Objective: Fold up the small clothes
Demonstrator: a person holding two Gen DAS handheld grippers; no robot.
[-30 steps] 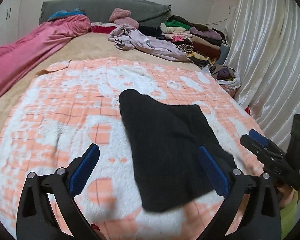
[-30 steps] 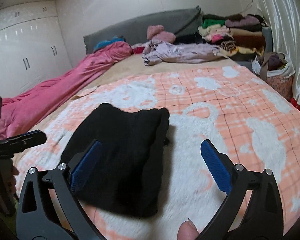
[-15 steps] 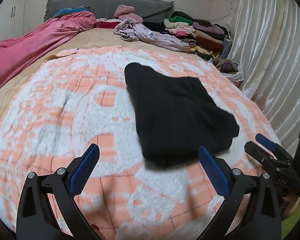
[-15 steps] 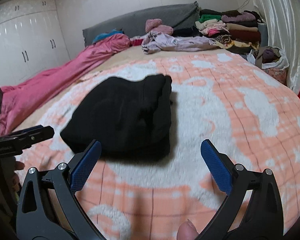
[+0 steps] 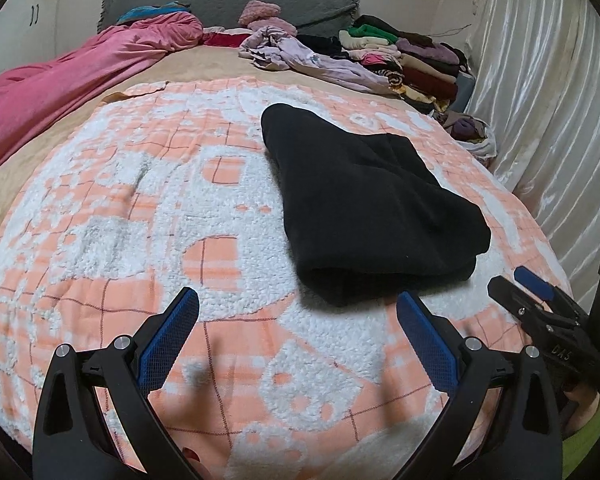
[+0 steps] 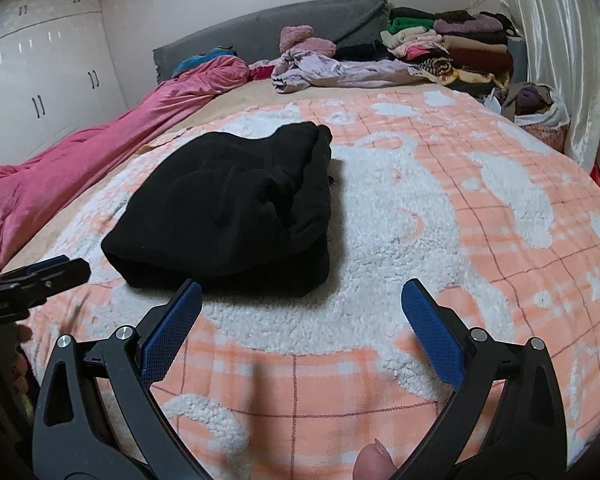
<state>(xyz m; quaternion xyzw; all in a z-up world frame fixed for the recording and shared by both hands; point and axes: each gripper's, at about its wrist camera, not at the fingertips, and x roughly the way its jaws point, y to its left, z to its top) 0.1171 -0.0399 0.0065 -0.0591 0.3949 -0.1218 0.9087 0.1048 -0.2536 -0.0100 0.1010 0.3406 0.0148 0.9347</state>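
Observation:
A folded black garment (image 5: 372, 204) (image 6: 236, 208) lies flat on the orange-and-white fleece blanket (image 5: 140, 208) (image 6: 440, 200) that covers the bed. My left gripper (image 5: 298, 326) is open, its blue pads spread wide just short of the garment's near edge, with nothing between them. My right gripper (image 6: 302, 316) is open too, a little nearer than the garment's front right corner. Each gripper shows at the edge of the other's view: the right gripper (image 5: 534, 294) at the right, the left gripper (image 6: 56, 270) at the left. Neither touches the cloth.
A pink quilt (image 5: 60, 92) runs along the bed's left side. Loose lilac clothes (image 5: 312, 60) and a stack of folded clothes (image 5: 412, 60) lie at the far end by the grey headboard (image 5: 228, 0). A bag of clothes (image 6: 540, 108) and white curtains (image 5: 548, 100) stand at the right.
Both grippers pulled back toward the bed's near edge, away from the garment. The black garment now lies beyond both sets of fingers instead of between them. Both stayed open.

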